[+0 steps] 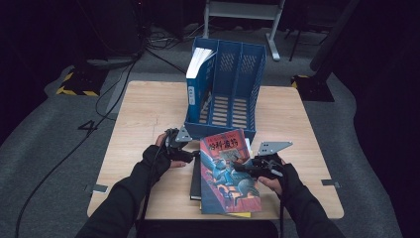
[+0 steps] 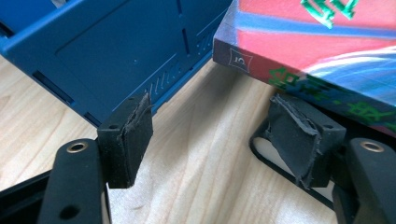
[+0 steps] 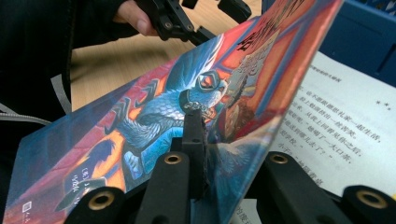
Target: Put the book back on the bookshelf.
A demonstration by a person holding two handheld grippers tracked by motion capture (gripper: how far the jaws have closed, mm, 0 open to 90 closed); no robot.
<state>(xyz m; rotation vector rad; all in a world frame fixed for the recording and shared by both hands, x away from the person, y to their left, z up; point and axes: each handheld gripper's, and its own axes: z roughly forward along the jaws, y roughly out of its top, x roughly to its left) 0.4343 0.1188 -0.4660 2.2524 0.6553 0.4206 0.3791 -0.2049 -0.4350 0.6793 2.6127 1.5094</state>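
Pinching the book's front cover (image 3: 154, 121) between its jaws, my right gripper (image 3: 205, 158) lifted it open; my left gripper (image 2: 210, 135) gaped empty beside the spine.

Left gripper (image 1: 190, 154) low and level, fingers (image 2: 133, 128) apart; right gripper (image 1: 242, 167) fingers (image 3: 194, 135) clamped together.

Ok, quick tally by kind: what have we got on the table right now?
Blue file rack: 1
Book standing in the rack: 1
Books lying in front: 2, picture-cover book on black book
Grippers: 2, left gripper, right gripper
Total: 6
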